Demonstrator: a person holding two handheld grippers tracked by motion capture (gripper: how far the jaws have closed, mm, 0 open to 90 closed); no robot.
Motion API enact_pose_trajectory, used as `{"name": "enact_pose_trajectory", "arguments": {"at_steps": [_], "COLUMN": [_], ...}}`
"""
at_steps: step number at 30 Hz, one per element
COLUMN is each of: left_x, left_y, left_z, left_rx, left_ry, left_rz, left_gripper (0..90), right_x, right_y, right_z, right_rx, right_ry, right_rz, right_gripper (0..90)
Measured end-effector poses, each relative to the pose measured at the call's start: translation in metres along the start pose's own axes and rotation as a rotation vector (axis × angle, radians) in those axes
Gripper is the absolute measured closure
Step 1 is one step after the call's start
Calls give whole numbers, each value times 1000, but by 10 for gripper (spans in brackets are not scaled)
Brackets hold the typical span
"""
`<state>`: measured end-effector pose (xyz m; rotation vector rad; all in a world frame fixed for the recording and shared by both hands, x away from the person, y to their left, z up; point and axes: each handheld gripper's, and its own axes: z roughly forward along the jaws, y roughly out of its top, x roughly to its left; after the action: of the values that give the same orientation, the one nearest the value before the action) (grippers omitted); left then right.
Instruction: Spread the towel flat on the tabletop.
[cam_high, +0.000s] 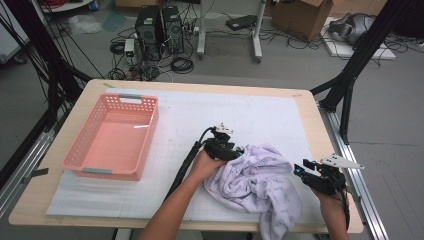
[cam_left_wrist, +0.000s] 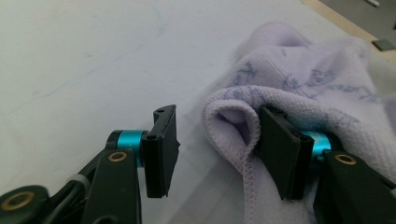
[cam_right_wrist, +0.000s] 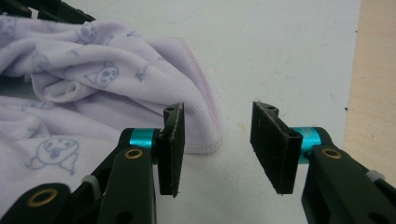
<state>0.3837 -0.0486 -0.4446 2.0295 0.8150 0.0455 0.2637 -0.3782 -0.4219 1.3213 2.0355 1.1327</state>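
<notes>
From up top we had the crumpled lavender towel (cam_high: 260, 186) near the table's front edge, right of the pink basket (cam_high: 112, 137); the left gripper (cam_left_wrist: 217, 149) gaped around a hemmed fold, the right gripper (cam_right_wrist: 215, 147) hung open by a corner, so next we'd probably pinch both.

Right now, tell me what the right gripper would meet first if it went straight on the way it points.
Likely the stitched edge of the towel: it lies just ahead of the right gripper, by one of its open jaws. Depth is unclear.
</notes>
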Motion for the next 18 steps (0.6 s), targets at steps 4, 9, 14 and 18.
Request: {"name": "enact_pose_trajectory", "arguments": {"at_steps": [4, 9, 14, 18], "left_x": [-12, -19, -27, -34], "left_y": [2, 3, 4, 6], "left_z": [10, 16, 17, 21], "left_rx": [34, 47, 71, 94], "left_ry": [-56, -80, -115, -149], "left_rz": [47, 58, 69, 87], "left_gripper": [458, 467, 527, 718], "right_x": [-1, 0, 1, 3], "right_y": [0, 0, 1, 1], "right_z": [-1, 1, 1, 5], "right_rx": [-8, -11, -28, -25], "right_ry": [2, 6, -7, -5], "right_rz": [7, 12, 14, 19], "right_gripper": [540, 539, 540, 540]}}
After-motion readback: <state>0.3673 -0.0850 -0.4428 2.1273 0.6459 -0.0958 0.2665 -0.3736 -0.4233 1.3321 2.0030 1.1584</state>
